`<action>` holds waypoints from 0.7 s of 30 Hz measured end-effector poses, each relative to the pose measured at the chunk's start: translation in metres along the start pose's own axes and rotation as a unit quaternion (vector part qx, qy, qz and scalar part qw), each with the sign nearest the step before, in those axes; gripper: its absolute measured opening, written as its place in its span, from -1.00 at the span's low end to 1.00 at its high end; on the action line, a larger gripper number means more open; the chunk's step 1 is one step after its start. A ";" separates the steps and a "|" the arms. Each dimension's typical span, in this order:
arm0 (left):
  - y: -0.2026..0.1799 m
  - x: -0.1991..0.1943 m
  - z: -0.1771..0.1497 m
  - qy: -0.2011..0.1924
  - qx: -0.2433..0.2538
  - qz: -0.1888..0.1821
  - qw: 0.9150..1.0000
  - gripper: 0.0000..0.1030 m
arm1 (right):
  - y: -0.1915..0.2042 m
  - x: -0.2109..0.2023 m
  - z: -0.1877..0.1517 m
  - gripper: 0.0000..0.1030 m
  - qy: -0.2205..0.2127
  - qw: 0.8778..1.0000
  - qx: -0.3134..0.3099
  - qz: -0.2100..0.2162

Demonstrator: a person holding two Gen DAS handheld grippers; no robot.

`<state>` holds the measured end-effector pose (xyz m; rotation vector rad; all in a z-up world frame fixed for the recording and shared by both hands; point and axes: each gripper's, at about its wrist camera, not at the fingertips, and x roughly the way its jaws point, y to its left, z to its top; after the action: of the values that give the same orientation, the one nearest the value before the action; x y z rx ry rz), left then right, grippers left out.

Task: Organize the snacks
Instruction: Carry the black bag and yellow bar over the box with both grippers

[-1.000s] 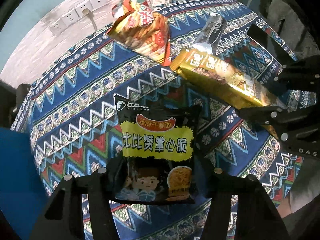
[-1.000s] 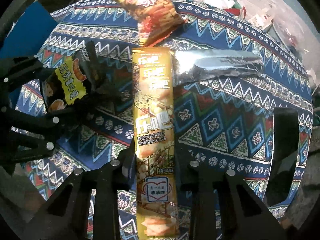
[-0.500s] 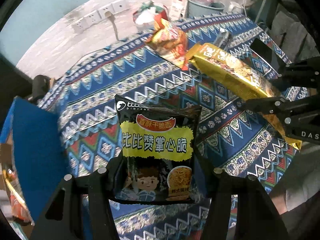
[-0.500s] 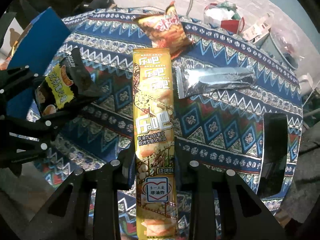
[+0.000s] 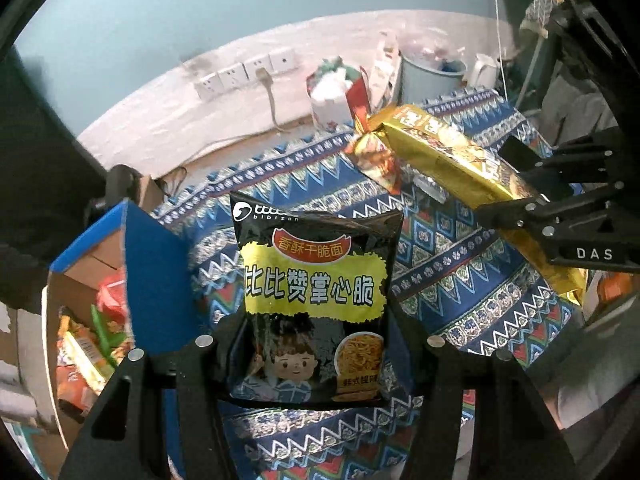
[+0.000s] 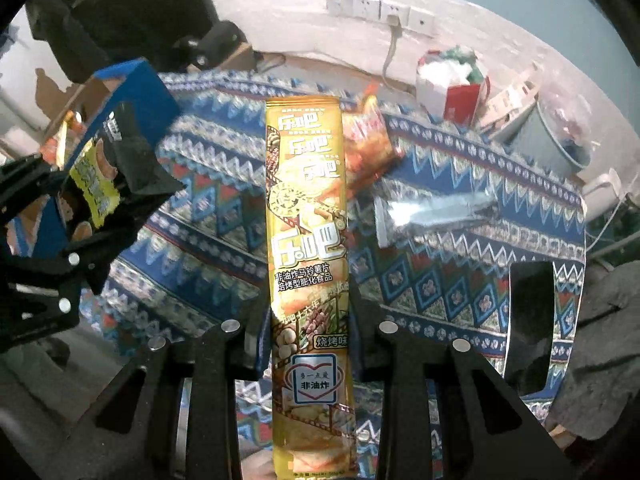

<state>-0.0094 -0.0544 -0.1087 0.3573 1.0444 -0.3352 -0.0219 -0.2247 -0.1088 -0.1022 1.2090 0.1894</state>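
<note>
My left gripper (image 5: 316, 344) is shut on a black and yellow noodle snack bag (image 5: 314, 292), held upright above the patterned tablecloth (image 5: 460, 280). My right gripper (image 6: 310, 326) is shut on a long gold chip pack (image 6: 310, 248) that sticks out forward. Each view shows the other hand: the gold pack (image 5: 460, 160) at the right of the left wrist view, the black bag (image 6: 104, 172) at the left of the right wrist view. An orange snack bag (image 6: 368, 144) and a silver packet (image 6: 432, 216) lie on the cloth.
A blue-sided cardboard box (image 5: 148, 272) holding several snacks stands at the table's left edge. Behind the table are a red and white paper bag (image 6: 452, 84), a grey bucket (image 6: 552, 136), wall sockets (image 6: 380, 10) and a cable. A black object (image 6: 528, 320) lies at the right.
Both grippers have risen with their packs, so the table looks smaller and lower. The wall, the sockets and the open blue box have come into view.
</note>
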 end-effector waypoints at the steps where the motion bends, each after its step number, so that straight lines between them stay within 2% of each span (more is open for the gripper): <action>1: 0.002 -0.004 -0.001 -0.004 -0.001 0.001 1.000 0.15 | 0.003 -0.003 0.004 -0.45 -0.005 1.000 -0.002 0.002; 8: 0.023 -0.017 -0.004 -0.016 -0.027 0.001 0.999 0.15 | 0.022 -0.017 0.023 -0.45 -0.030 0.999 -0.015 0.020; 21: 0.063 -0.035 -0.012 -0.036 -0.069 0.029 0.997 0.15 | 0.060 -0.018 0.061 -0.45 -0.049 0.997 -0.031 0.044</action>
<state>-0.0075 0.0105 -0.0748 0.2499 0.9783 -0.2210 0.0157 -0.1565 -0.0691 -0.0924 1.1105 0.3059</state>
